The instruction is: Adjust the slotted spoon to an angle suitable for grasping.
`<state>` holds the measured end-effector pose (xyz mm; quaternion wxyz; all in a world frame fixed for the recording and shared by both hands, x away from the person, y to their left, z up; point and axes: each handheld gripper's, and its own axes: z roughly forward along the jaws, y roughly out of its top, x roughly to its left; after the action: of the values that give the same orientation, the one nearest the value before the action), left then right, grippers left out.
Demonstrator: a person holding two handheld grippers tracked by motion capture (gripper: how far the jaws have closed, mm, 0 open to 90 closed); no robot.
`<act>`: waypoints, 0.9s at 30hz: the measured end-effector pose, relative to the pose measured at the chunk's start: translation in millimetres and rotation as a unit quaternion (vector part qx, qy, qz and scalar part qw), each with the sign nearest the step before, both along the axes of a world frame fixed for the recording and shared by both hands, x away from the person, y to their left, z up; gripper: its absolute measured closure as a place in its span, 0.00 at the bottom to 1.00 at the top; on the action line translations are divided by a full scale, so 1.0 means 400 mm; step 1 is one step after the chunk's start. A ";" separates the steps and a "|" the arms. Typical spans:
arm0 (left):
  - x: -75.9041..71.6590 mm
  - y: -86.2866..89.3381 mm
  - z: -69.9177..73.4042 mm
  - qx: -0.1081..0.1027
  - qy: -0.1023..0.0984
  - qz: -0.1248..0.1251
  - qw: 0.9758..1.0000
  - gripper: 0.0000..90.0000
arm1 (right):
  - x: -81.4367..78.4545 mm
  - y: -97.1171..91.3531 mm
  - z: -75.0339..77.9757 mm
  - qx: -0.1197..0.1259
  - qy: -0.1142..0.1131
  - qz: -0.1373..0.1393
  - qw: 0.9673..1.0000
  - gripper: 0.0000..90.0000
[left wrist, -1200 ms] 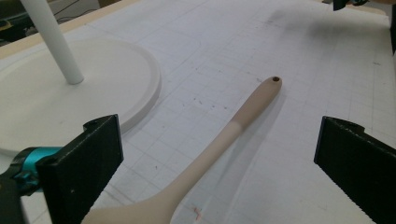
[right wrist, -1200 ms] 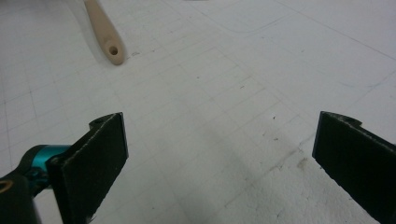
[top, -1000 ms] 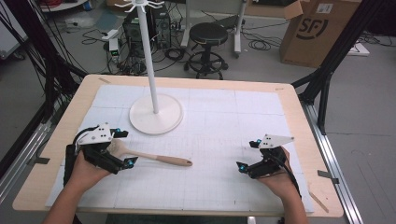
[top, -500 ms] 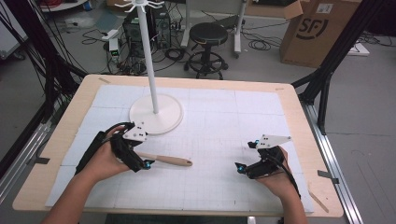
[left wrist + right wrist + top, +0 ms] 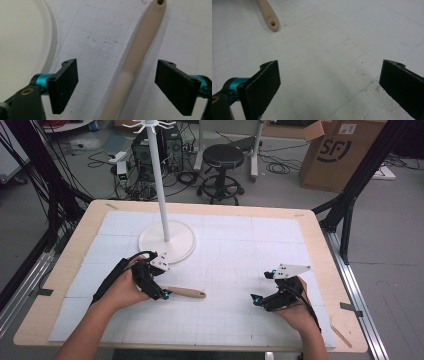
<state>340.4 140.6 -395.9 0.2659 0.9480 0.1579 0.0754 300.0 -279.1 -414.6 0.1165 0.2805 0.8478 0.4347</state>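
Apparently the wooden handle (image 5: 136, 55), lying on the white mat (image 5: 235, 270) just beside the stand base (image 5: 166, 241), is straddled untouched by the wide-open left gripper (image 5: 152, 285), so closing is called for next, while the right gripper (image 5: 270, 299) is held open and empty.

Tongs (image 5: 117, 86) spread wide, straddling wooden handle (image 5: 135, 60) on gridded mat (image 5: 100, 32); white base (image 5: 22, 35) left.

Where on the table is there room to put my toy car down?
The widest bare patch is the white mat right of the stand's round base, back to the far edge. There is also room between the wooden handle and the right gripper. The near left is crowded: the left gripper straddles the handle just in front of the base.
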 end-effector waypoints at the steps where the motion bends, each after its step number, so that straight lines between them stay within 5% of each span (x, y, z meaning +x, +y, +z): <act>1: 0.002 -0.002 -0.007 0.004 0.013 -0.011 1.000 0.35 | 0.000 0.000 0.000 -0.001 0.001 0.000 1.000 0.02; 17: 0.003 -0.022 -0.036 0.045 0.035 -0.037 0.998 0.57 | 0.001 0.003 -0.002 -0.005 -0.001 0.001 1.000 0.02; 27: 0.012 -0.023 -0.044 0.046 0.047 -0.036 0.997 0.67 | 0.002 0.003 -0.002 0.004 0.006 0.001 1.000 0.03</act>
<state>345.1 131.5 -413.4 0.2165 0.9668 0.1325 0.0284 300.8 -277.8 -415.6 0.1104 0.2829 0.8469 0.4365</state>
